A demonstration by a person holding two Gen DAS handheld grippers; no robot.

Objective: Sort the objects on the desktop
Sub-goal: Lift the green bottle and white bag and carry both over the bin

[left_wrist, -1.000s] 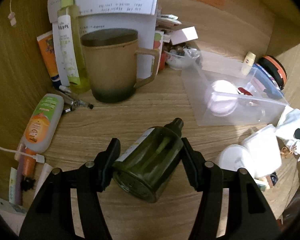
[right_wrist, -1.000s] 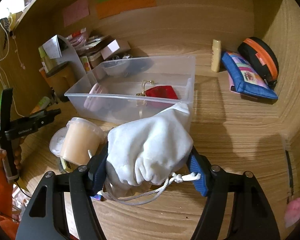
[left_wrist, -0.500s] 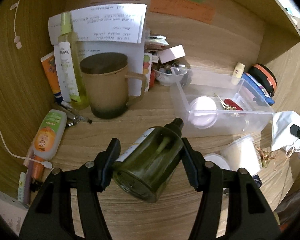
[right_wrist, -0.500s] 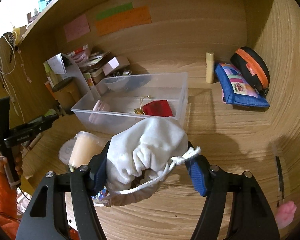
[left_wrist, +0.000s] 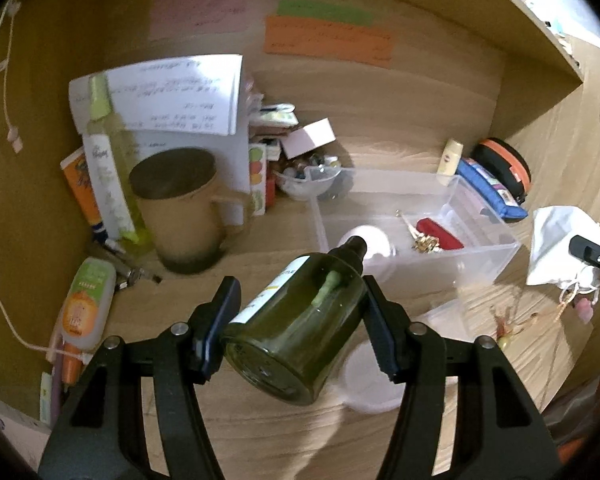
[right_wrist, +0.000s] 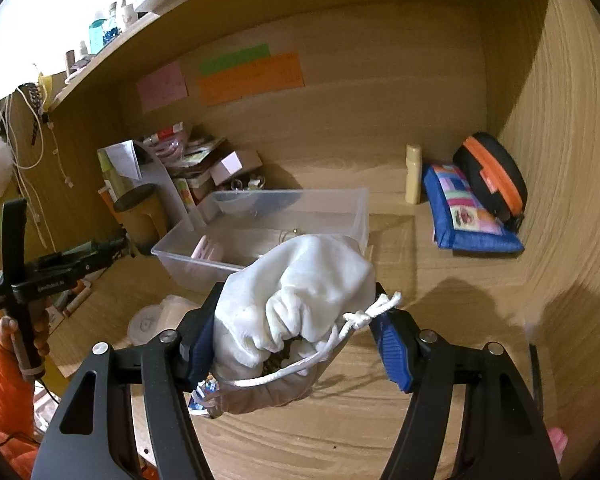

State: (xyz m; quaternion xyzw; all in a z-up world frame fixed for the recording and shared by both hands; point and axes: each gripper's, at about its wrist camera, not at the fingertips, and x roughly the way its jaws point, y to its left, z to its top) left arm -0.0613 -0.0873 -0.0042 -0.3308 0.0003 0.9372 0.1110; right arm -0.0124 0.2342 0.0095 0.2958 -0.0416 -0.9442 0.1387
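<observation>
Dark green glass, a bottle (left_wrist: 300, 326), pinched across its belly by the left gripper (left_wrist: 298, 326), base toward the camera, black pump tip aimed far and right, clear of the worktop (left_wrist: 228, 432). White cloth in the other: a pouch (right_wrist: 296, 300) squeezed between the blue pads of the right gripper (right_wrist: 296, 336), drawstring knot hanging over the right pad, also off the wood.

Beyond both, a clear bin (left_wrist: 476, 236), already holding a red case (left_wrist: 438, 234), a gold trinket and a pale round thing. Left of it, a lidded mug (left_wrist: 180, 208), a tall yellow-green bottle, an orange tube lying flat. Near the bin's front wall, a tub (left_wrist: 444, 316) and its loose lid. Far right, a blue purse (right_wrist: 466, 216) and a black-and-orange case.

Probably mid-carry, each load headed for its sorted spot; which spot, not told by the frames. For the bottle: keep the squeeze firm on the smooth round glass, tip it upright before lowering, set the base flat and free of the tub. For the pouch: hold it over the bin's open middle, lower past the rim, then spread the fingers, minding the drawstring catching on the pad.
</observation>
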